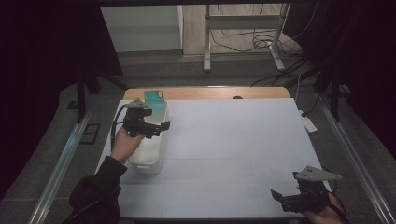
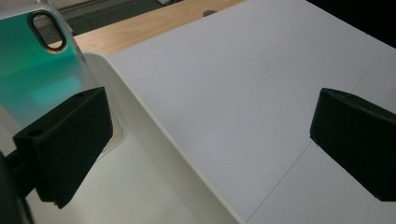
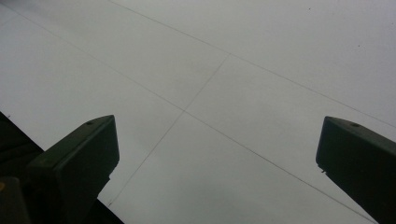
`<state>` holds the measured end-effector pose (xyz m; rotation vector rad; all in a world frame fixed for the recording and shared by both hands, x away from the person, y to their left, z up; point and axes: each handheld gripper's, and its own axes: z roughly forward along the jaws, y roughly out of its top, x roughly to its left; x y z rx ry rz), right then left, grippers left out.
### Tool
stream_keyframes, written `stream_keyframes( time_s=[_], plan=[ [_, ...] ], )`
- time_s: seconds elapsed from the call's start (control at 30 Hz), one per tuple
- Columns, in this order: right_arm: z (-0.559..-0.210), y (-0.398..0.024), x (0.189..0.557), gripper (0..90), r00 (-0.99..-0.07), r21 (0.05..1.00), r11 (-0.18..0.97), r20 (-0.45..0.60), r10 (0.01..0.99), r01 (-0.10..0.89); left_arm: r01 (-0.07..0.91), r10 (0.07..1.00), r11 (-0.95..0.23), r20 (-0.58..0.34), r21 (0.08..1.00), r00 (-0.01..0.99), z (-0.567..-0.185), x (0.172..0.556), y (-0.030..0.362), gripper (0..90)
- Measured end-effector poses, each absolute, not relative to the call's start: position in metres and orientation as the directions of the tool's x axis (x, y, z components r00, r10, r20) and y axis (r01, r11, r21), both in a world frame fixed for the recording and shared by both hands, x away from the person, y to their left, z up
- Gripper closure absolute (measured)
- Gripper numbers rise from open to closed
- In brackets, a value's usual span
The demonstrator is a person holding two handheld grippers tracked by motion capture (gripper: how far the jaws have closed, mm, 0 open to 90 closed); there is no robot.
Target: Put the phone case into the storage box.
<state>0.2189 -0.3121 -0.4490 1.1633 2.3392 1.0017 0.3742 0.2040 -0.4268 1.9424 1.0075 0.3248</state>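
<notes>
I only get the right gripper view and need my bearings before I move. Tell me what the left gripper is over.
Observer: The left gripper hangs over a white bin at the table's left side, jaws wide apart and holding nothing.
Operator: Say what is in that bin.
Observer: A teal phone case leans at the bin's far end, with its camera cutout at the top.
Operator: Now place my right gripper on the table.
Observer: The right gripper sits at the near right corner of the white mat, open, pointing left across it.
</notes>
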Motion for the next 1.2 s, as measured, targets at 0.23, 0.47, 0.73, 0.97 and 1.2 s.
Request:
stream_keyframes(
  time_s=[0.23, 0.47, 0.73, 0.97, 1.2],
  plan=[
    [-0.449, -0.312, 0.219, 0.0, -0.601, 0.721, 0.412, 0.008, 0.799, 0.557, 0.517, 0.75, -0.269, -0.16, 0.812, 0.642, -0.426, 0.369, 0.204, 0.0],
    [-0.449, -0.312, 0.219, 0.0, -0.598, 0.721, 0.411, 0.006, 0.801, 0.558, 0.511, 0.738, -0.265, -0.17, 0.818, 0.653, -0.424, 0.364, 0.204, 0.0],
    [-0.449, -0.312, 0.218, 0.0, -0.597, 0.721, 0.411, 0.006, 0.802, 0.558, 0.507, 0.723, -0.27, -0.175, 0.819, 0.668, -0.426, 0.357, 0.202, 0.0],
    [-0.449, -0.312, 0.218, 0.0, -0.598, 0.72, 0.413, 0.004, 0.801, 0.558, 0.501, 0.707, -0.271, -0.183, 0.822, 0.683, -0.428, 0.353, 0.201, 0.0],
    [-0.449, -0.312, 0.218, 0.0, -0.596, 0.72, 0.413, 0.002, 0.803, 0.558, 0.496, 0.696, -0.264, -0.193, 0.827, 0.692, -0.431, 0.348, 0.201, 0.1]
  ],
)
